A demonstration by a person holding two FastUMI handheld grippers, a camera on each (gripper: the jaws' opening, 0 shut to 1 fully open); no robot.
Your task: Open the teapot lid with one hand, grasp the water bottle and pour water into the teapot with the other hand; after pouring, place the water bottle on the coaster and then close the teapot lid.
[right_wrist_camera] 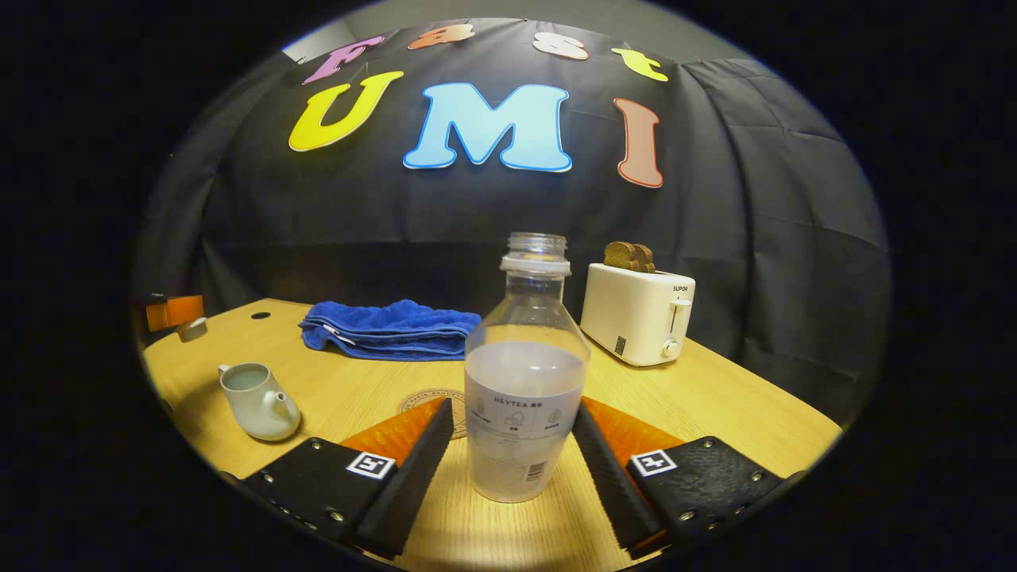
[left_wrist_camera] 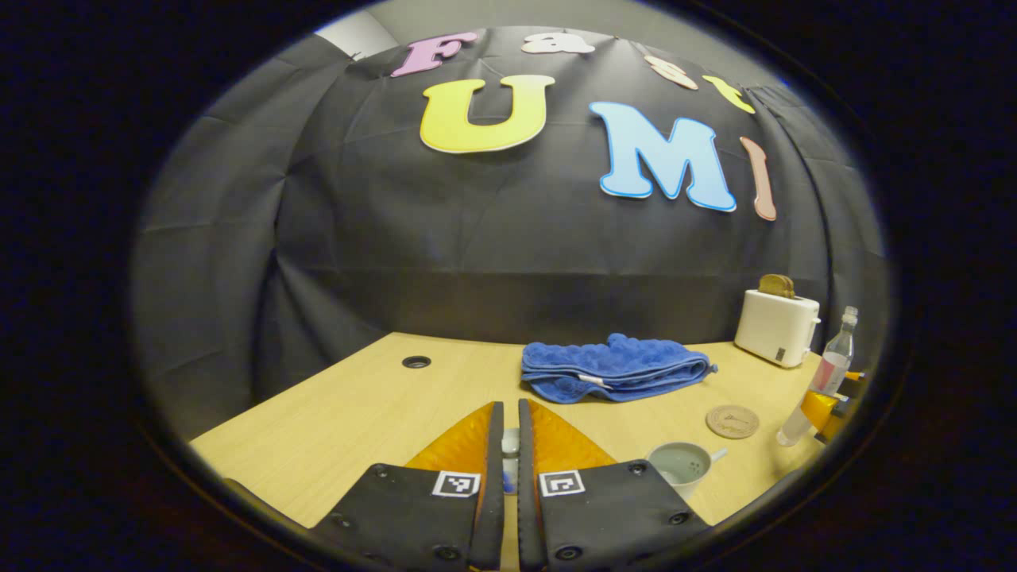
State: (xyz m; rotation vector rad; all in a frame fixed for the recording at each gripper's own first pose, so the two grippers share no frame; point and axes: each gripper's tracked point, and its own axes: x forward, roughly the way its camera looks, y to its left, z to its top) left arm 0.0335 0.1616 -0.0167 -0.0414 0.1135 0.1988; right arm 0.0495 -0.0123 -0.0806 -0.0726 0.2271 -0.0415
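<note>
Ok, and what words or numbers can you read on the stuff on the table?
"SUPOR": on the front of the toaster, near its lever.
Bottle: its label has small print and a barcode, too small and blurry to read surely.
Coaster: it has a round stamped design, too blurred to read.
Square tag: a black-and-white pattern, no words.
No numbers can be read.
</note>
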